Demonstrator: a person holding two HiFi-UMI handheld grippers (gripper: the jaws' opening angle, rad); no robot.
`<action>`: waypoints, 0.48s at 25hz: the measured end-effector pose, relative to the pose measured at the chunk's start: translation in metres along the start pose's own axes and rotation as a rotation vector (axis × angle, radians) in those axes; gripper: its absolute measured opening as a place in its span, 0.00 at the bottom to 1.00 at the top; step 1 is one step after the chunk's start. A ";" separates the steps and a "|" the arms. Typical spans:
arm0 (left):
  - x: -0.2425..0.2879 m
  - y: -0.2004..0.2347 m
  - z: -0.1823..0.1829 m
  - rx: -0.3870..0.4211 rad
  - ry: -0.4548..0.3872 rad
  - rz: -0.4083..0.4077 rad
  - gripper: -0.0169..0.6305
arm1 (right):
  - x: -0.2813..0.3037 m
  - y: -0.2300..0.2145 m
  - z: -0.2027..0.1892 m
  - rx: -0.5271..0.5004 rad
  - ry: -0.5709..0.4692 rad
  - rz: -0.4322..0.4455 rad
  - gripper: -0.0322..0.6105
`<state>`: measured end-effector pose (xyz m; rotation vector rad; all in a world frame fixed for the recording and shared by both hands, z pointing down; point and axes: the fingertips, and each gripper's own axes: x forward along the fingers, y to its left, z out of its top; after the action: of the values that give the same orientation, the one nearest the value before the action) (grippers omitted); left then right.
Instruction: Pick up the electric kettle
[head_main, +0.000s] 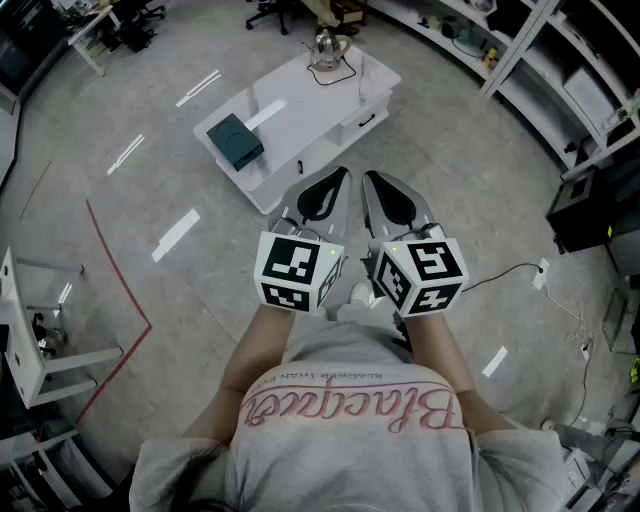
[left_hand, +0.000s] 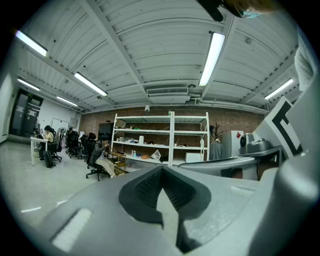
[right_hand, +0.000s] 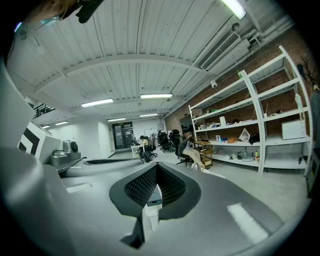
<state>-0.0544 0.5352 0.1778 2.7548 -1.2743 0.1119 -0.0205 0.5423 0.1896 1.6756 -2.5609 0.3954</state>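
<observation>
The electric kettle (head_main: 325, 45), shiny steel with a cord, stands at the far end of a low white table (head_main: 300, 105) well ahead of me. I hold both grippers close to my body, pointing roughly level toward the table and far short of it. My left gripper (head_main: 338, 176) has its jaws together with nothing between them. Beside it, my right gripper (head_main: 370, 178) is likewise shut and empty. Neither gripper view shows the kettle: the left gripper (left_hand: 162, 197) faces distant shelving, and the right gripper (right_hand: 154, 197) faces the open room.
A dark teal box (head_main: 235, 142) sits on the table's near-left end. Metal shelving (head_main: 560, 80) runs along the right. A red floor line (head_main: 120, 270) and a white rack (head_main: 30, 350) are at left. A cable (head_main: 520, 268) trails at right. People sit on chairs (left_hand: 100, 157) far off.
</observation>
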 end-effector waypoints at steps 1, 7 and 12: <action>0.004 -0.003 0.000 0.003 -0.001 -0.003 0.04 | 0.000 -0.004 0.001 -0.003 -0.006 -0.001 0.08; 0.031 -0.003 0.007 0.007 -0.010 0.006 0.04 | 0.009 -0.029 0.013 -0.040 -0.044 -0.008 0.08; 0.059 -0.008 0.013 0.022 -0.021 0.031 0.04 | 0.013 -0.062 0.025 -0.066 -0.074 -0.003 0.08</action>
<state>-0.0093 0.4940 0.1708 2.7623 -1.3286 0.1002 0.0324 0.5009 0.1790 1.7029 -2.5918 0.2506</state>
